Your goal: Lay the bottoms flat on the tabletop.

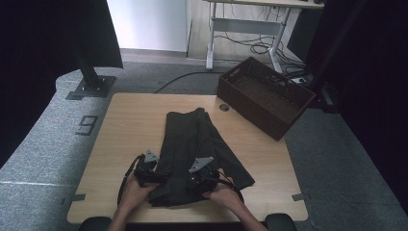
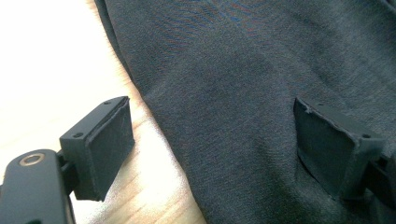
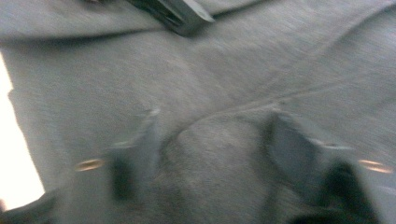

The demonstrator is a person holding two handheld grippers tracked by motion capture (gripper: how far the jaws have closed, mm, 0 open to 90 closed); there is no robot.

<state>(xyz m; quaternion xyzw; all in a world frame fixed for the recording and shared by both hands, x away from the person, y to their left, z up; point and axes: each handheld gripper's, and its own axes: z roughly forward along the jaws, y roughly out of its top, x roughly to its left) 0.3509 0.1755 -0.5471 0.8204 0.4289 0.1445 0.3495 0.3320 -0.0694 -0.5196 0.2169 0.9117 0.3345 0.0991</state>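
Observation:
A dark grey folded garment (image 1: 197, 139) lies lengthwise on the wooden table (image 1: 130, 120), its near end by the person's hands. My left gripper (image 1: 156, 177) sits at the garment's near left edge. In the left gripper view it (image 2: 215, 149) is open: one jaw is over bare wood, the other rests on the cloth (image 2: 233, 70). My right gripper (image 1: 192, 183) is over the garment's near end, right of the left one. The right gripper view is blurred, but its jaws (image 3: 215, 154) stand apart on the cloth (image 3: 140, 60), with a raised fold between them.
A dark woven basket (image 1: 264, 96) stands off the table's far right corner. A black stand's base (image 1: 91, 82) sits on the floor at the far left. A desk frame (image 1: 250, 24) with cables is farther back. Bare wood flanks the garment.

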